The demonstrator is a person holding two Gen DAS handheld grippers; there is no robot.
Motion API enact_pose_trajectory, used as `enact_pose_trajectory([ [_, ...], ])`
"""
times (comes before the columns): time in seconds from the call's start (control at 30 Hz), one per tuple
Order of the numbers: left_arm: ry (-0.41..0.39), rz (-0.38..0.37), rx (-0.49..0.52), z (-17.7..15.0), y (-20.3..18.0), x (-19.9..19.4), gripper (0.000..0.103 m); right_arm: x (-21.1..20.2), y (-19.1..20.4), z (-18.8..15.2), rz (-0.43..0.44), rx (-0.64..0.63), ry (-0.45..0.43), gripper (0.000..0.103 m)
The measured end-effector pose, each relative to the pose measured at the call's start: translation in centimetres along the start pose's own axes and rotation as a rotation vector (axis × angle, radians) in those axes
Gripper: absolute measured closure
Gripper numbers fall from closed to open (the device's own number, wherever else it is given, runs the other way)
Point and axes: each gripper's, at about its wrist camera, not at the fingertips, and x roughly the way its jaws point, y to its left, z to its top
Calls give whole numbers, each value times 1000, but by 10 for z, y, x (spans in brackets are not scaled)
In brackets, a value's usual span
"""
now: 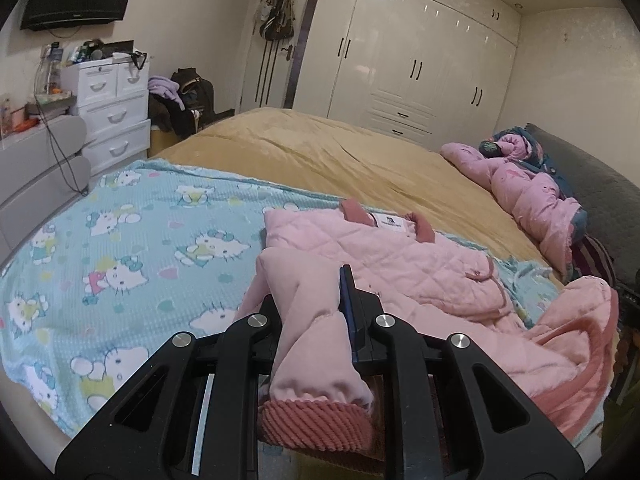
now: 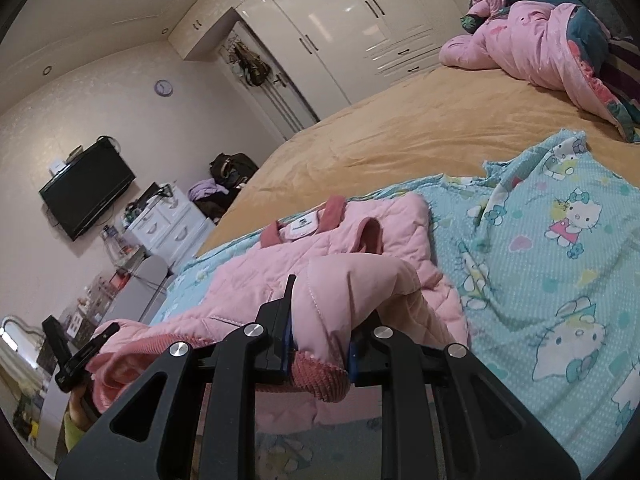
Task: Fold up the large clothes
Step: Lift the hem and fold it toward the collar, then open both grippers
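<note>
The pink quilted jacket (image 1: 384, 256) lies on the cartoon-print blanket (image 1: 120, 240) spread over the near part of the bed (image 1: 320, 152), collar pointing away toward the wardrobe (image 1: 420, 60). Its body rests flat, which gives a firm base to fold onto.

The left gripper (image 1: 312, 312) has its fingers (image 1: 347, 300) pinching a sleeve (image 1: 304, 340) just above the ribbed cuff (image 1: 316, 424), the cuff hanging out behind the pinch. The right gripper (image 2: 324, 320) pinches the other sleeve (image 2: 344, 300) the same way, its darker cuff (image 2: 320, 376) bulging below the fingers (image 2: 286, 312). Holding near the cuffs probably gives control over the whole length of each sleeve, so both can be laid across the chest together.

The sleeves are lifted off the blanket and drawn toward the person, so the fold seems at an early stage: sleeves not yet laid in. The padded fabric looks bulky and springy, so it may need pressing down to stay put.

A second pink bundle (image 1: 532, 192) sits well apart near the headboard.
</note>
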Motion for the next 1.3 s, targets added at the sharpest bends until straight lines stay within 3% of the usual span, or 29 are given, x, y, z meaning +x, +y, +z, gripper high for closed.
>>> enact_pose_trajectory([
  [0.83, 31, 104, 5, 24, -4, 80, 91, 96, -13, 46, -95, 62, 23, 84],
  [1.03, 50, 127, 3, 21, -3, 100, 91, 113, -25, 53, -70, 134, 30, 78],
  [1.17, 65, 129, -1, 21, 0, 110, 91, 116, -32, 58, -14, 191, 37, 67],
  [1.23, 72, 127, -7, 22, 1, 115, 91, 115, -35, 60, 17, 226, 36, 56],
  [1.3, 76, 124, -11, 23, 1, 119, 91, 110, -35, 63, 49, 258, 11, 30],
])
